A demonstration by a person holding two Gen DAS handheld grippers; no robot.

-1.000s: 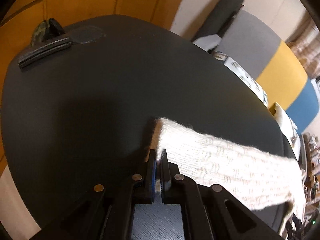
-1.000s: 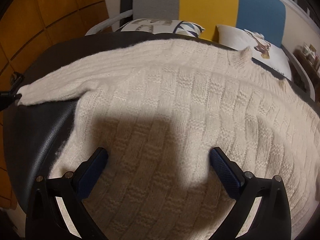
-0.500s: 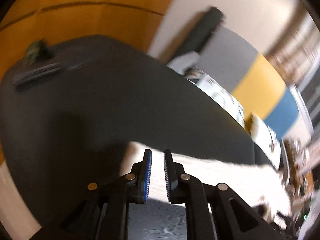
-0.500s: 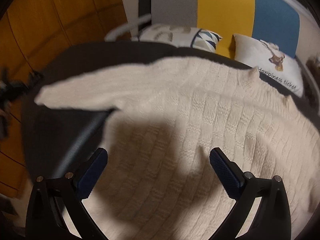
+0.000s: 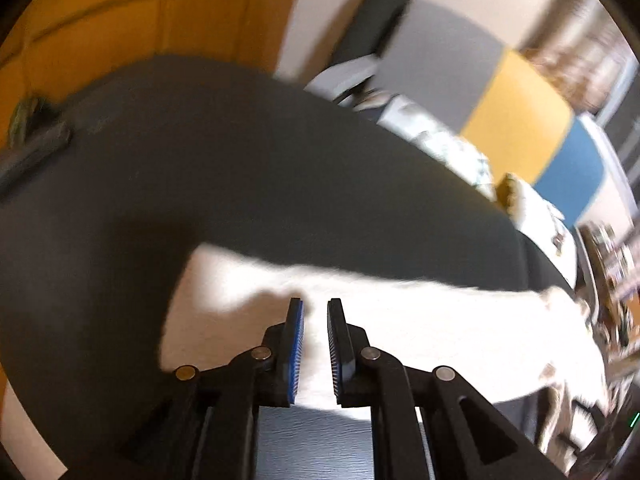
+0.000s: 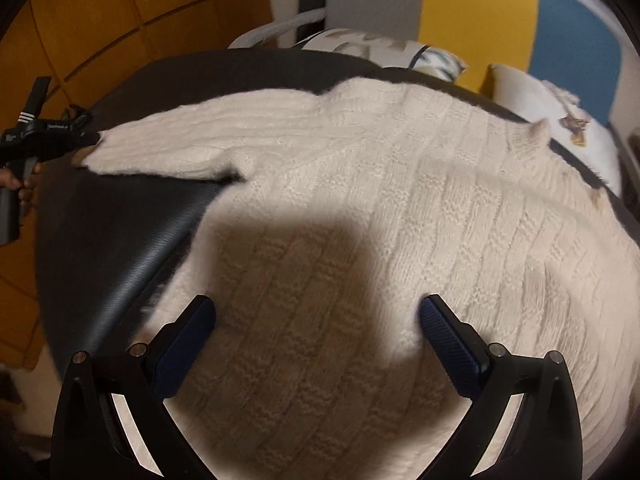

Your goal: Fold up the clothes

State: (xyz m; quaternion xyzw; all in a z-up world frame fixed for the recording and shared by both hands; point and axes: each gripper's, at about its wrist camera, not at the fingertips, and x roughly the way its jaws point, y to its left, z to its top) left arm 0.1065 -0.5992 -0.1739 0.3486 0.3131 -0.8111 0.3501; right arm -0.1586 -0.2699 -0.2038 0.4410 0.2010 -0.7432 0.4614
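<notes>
My left tool (image 5: 315, 314) let go of sleeve (image 5: 248, 280), now slightly apart; right tool (image 6: 316, 316) wide apart over sweater (image 6: 400, 200). Sleeve prob. flat on table (image 5: 240, 160); blurry.

Dark table (image 6: 120, 232) in foreground. Orange panelled wall (image 6: 132, 20) behind, left. Grey, yellow and blue panels (image 6: 480, 4) behind, right. Patterned cushion (image 6: 372, 46) and white cushion (image 6: 568, 128) beyond far table edge. Blurred dark object (image 5: 36, 148) at table's far-left edge.
</notes>
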